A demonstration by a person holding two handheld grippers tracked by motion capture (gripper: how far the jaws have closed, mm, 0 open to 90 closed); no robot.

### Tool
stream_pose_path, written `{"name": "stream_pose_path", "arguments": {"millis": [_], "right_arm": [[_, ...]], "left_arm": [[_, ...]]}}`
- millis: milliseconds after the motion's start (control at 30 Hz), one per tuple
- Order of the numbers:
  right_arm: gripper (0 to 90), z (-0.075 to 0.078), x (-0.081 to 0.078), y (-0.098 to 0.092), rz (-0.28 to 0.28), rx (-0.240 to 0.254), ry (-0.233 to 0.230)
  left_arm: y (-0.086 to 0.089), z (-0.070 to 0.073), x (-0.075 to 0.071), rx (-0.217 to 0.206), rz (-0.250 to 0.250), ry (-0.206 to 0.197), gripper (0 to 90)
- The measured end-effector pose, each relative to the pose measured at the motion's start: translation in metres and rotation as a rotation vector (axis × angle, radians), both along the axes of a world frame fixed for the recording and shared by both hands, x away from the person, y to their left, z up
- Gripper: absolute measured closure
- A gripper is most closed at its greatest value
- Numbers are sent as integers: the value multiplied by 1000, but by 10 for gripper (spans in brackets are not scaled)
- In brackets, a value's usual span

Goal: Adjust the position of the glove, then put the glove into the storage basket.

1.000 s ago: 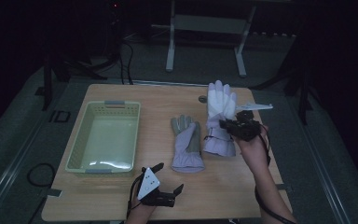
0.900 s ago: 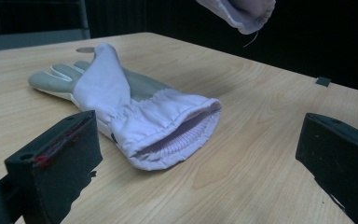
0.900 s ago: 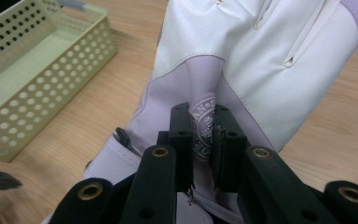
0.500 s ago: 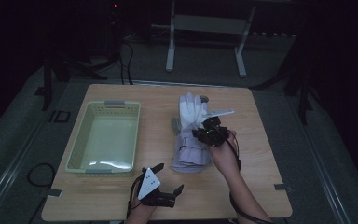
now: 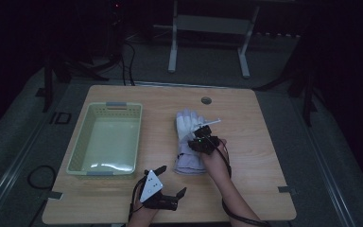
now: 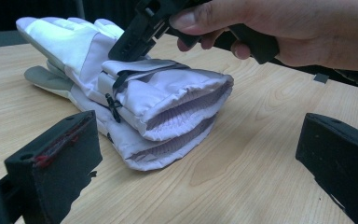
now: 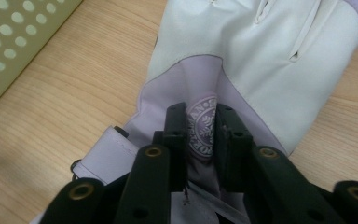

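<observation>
— What's changed?
— The right gripper [image 7: 200,135] carried the top glove [image 5: 189,126] down onto the lower glove [image 6: 168,147] on the table [image 5: 264,142]; its jaws, pinching the fabric, have just been easing apart.
— And the left gripper [image 6: 205,158]?
— Jaws spread, nothing between them — stacked, near release, I'd judge.

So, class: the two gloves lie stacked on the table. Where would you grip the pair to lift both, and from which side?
Grip the cuff end of the gloves, coming level from the open left gripper. Both cuffs lie stacked there, facing it, so one jaw above and one below could catch both. The right gripper pinches only the top one.
</observation>
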State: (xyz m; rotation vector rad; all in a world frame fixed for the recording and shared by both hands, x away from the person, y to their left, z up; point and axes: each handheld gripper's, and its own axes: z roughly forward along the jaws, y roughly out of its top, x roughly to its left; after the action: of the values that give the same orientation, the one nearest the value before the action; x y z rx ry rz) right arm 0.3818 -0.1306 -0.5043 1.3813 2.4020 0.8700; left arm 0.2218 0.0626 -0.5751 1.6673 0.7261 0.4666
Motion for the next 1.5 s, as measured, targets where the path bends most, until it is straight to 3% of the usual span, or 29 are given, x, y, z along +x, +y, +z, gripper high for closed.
{"name": "stream_pose_path", "arguments": {"millis": [133,300,367,400,500,533,633,733,767,800,833,1000,1133,1267,1367,1500], "right_arm": [[675,0,1,-1,-4,17,-5],[518,7,-2,-7,24,28,-73],[503,8,-2,-9,23,31,-88],[417,10,-2,-14,30,37,-101],[345,14,-3,-23,17,56,-116],[274,14,-3,-27,22,70,-118],[139,16,-4,-35,55,92,-93],[140,17,-7,-40,109,118,-108],[144,18,-8,-42,125,133,-137],[144,19,-10,-46,166,125,-205],[143,19,-12,-48,173,116,-240],[141,23,-17,-64,229,82,-342],[143,26,-17,-80,245,18,-357],[137,26,-14,-93,235,2,-314],[138,27,-13,-100,237,1,-338],[136,25,-14,-104,261,28,-412]], "left_arm": [[0,0,0,-1,2,-1,1],[1,0,1,-11,-5,9,1],[2,0,1,-18,-4,13,1],[2,0,1,-20,-1,13,1],[2,0,1,-23,5,16,1],[2,0,1,-21,4,15,1],[2,0,1,-28,-3,14,1],[3,0,3,-35,-4,22,1],[3,0,4,-42,-7,36,1],[3,0,5,-42,-8,46,1],[3,0,5,-38,-4,58,1],[-1,7,9,-1,-25,108,1],[-5,17,11,54,-16,100,1],[-3,26,15,31,-12,145,1],[1,37,24,-4,-9,185,1],[-3,53,34,42,-6,179,1]]}}
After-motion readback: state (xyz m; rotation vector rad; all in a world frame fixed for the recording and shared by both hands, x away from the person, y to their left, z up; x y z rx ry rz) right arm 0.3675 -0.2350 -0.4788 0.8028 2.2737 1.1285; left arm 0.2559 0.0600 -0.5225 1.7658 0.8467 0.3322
